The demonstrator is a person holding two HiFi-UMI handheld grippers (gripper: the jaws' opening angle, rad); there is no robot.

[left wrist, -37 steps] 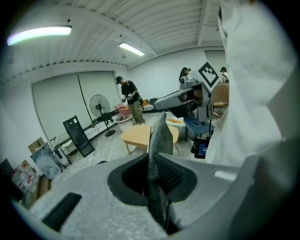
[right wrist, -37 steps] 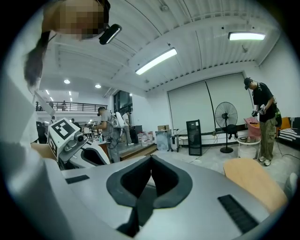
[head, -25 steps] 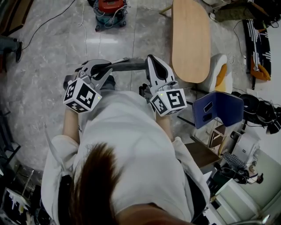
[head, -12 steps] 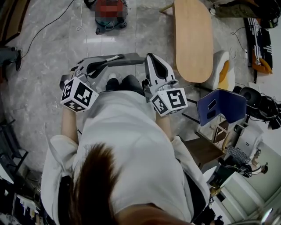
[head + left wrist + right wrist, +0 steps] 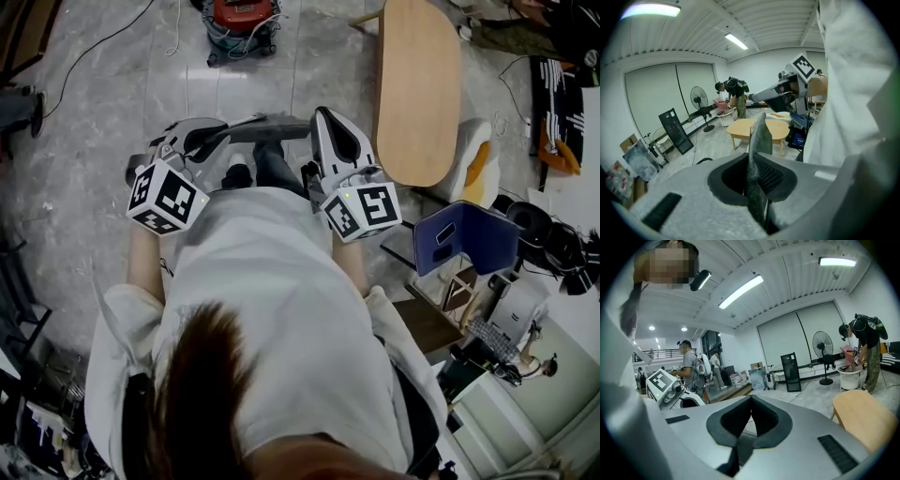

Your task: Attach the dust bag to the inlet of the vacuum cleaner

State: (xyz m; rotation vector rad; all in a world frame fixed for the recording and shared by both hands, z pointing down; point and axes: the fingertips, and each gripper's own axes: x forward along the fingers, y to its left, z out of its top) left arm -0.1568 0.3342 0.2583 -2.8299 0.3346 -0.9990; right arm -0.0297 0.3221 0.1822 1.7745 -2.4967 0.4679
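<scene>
A red vacuum cleaner [image 5: 242, 21] stands on the grey floor at the top of the head view, far ahead of both grippers. My left gripper [image 5: 246, 124] is shut on a flat grey dust bag [image 5: 286, 128], which reaches rightwards to just beside the tip of my right gripper [image 5: 323, 114]. In the left gripper view the bag [image 5: 759, 140] stands edge-on between the jaws of the left gripper [image 5: 754, 197], with the right gripper [image 5: 787, 91] beyond it. My right gripper [image 5: 751, 401] has its jaws together and nothing shows between them. The left gripper [image 5: 670, 390] shows at that view's left.
A long oval wooden table [image 5: 417, 84] lies to the right of the grippers. A blue folding panel [image 5: 464, 239] and cluttered gear stand at the right edge. Cables [image 5: 103, 42] trail over the floor near the vacuum. People [image 5: 733, 96] stand by a fan [image 5: 699, 98].
Both grippers have travelled over the floor with the person, the left one drifting a little leftwards in the head view. The bag stays in the left gripper's jaws.
</scene>
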